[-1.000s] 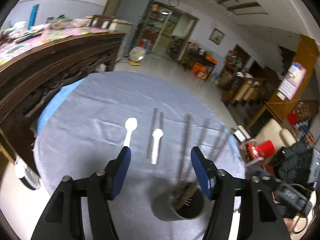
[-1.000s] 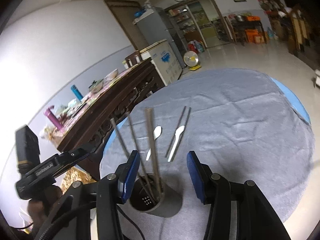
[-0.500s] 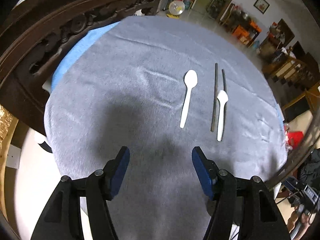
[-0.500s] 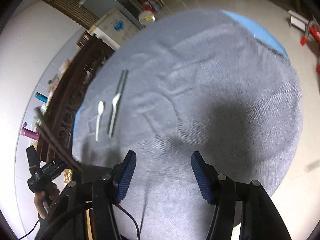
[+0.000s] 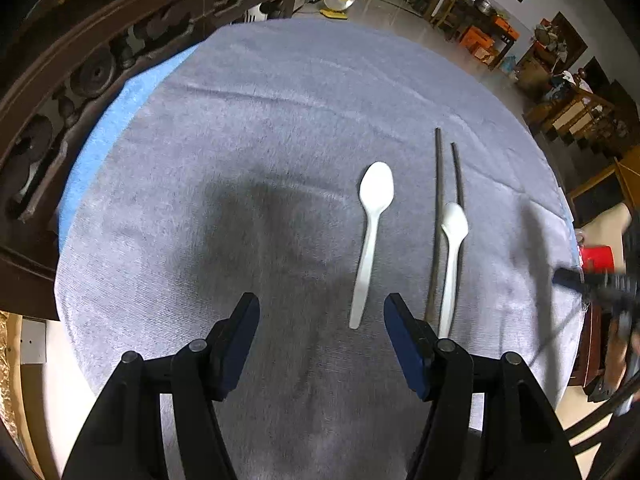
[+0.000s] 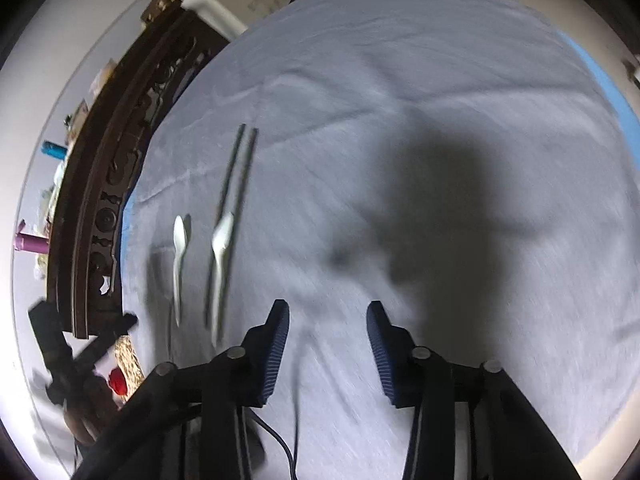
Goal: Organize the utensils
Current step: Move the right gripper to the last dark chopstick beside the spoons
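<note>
Left wrist view: your left tool point(image 5: 320, 316) hangs apart and empty over the counter point(image 5: 240, 128). The two white spoons point(image 5: 370, 240) and the dark chopsticks point(image 5: 438, 216) lie toward its right edge, light, thin and probably slippery, so pinch a handle. The cup seen earlier is gone from view. Your right tool point(image 6: 327, 322) has just been closing, with nothing between.
</note>
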`<action>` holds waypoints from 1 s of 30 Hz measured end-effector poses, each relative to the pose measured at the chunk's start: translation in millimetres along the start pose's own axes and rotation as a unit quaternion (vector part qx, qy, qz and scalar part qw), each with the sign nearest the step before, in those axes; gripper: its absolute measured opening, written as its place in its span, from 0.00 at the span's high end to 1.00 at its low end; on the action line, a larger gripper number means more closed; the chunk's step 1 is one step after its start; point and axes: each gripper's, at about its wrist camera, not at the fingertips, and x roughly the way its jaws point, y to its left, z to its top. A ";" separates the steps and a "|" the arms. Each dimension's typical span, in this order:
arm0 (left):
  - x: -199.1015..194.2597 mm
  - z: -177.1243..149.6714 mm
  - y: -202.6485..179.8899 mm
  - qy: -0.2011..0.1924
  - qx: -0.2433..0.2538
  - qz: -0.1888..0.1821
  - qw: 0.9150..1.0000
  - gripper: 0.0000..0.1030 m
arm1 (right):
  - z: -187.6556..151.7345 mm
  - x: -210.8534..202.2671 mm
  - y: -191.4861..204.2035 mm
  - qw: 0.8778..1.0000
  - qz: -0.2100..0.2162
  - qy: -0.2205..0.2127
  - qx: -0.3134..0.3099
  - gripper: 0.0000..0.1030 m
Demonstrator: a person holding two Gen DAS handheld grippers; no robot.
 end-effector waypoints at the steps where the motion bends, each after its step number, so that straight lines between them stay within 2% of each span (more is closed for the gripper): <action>1: 3.9 -0.2 3.6 0.005 -0.003 -0.001 1.000 0.37 | 10.6 6.2 8.4 1.000 -0.004 0.006 -0.005 0.62; 7: 15.5 4.0 23.1 0.016 -0.022 -0.001 1.000 0.37 | 72.3 60.8 68.7 0.997 -0.041 0.054 -0.045 0.66; 12: 18.9 9.1 35.5 0.021 -0.028 -0.001 0.999 0.37 | 97.3 94.9 98.2 0.994 -0.059 0.073 -0.047 0.74; 16: 19.5 18.4 39.5 0.019 -0.029 0.000 0.999 0.37 | 102.6 121.6 114.0 0.990 -0.088 0.097 -0.055 0.81; 17: 18.1 21.1 39.2 0.018 -0.028 0.000 0.999 0.37 | 103.2 123.2 116.4 0.989 -0.098 0.095 -0.059 0.90; 18: 17.5 24.1 38.2 0.016 -0.027 0.001 0.999 0.37 | 104.2 124.9 120.6 0.987 -0.111 0.095 -0.066 0.91; 24: 11.2 52.1 4.6 0.004 0.014 0.006 1.000 0.37 | 100.7 118.4 120.3 0.980 -0.137 0.106 -0.101 0.92; 27: 12.3 71.5 -28.5 0.006 0.056 0.006 0.998 0.37 | 97.0 100.6 107.6 0.975 -0.159 0.101 -0.115 0.91; 30: 22.6 92.3 -67.5 0.027 0.111 0.005 0.993 0.37 | 89.1 86.5 88.5 0.967 -0.184 0.114 -0.134 0.91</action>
